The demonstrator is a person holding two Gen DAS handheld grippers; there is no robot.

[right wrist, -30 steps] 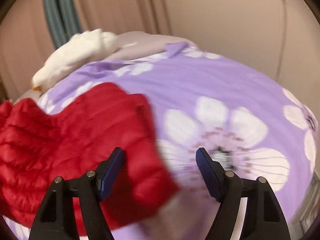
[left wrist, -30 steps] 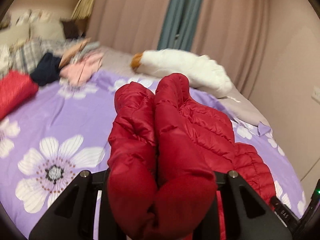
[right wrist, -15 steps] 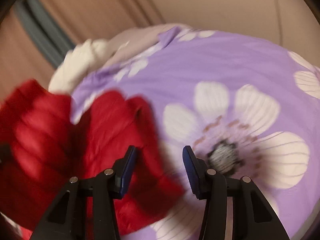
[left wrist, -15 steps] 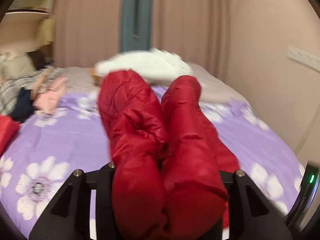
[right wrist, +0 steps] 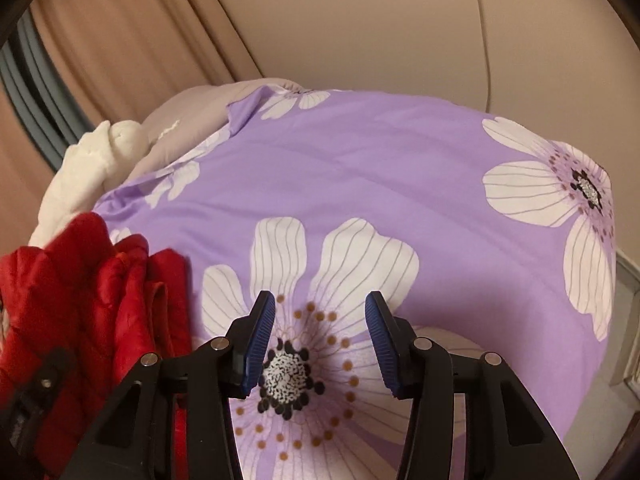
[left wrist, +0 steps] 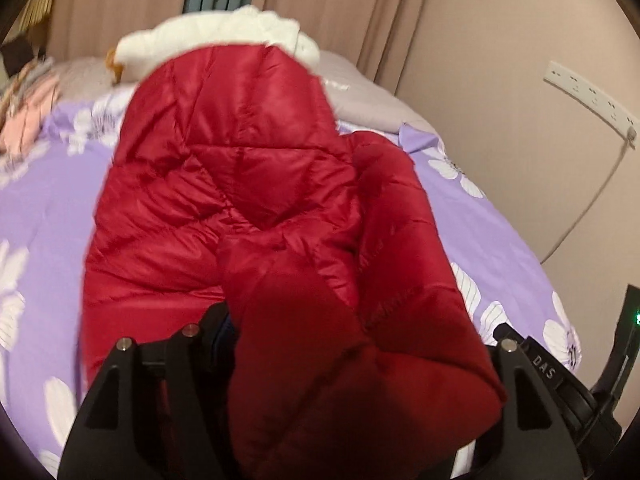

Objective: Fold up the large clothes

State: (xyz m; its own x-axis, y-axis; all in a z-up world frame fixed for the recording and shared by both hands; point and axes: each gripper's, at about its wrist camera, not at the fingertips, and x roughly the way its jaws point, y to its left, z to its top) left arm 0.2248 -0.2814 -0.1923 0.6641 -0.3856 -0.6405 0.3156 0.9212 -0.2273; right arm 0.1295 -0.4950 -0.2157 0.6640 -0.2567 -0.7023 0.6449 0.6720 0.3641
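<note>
A red puffer jacket lies on the purple flowered bedspread, its hood pointing away from me. My left gripper is shut on a thick fold of the jacket, which hides the fingertips. In the right wrist view the jacket is at the far left. My right gripper is open and empty, over a large flower print on the bedspread, to the right of the jacket and apart from it.
A white fluffy garment lies at the head of the bed behind the jacket. Pink and other clothes are piled far left. The beige wall with a socket strip and cable runs along the right. Curtains hang behind.
My left gripper has carried the jacket fold forward, and the hood now spreads out in view. My right gripper has moved right, off the jacket, and opened wider.
</note>
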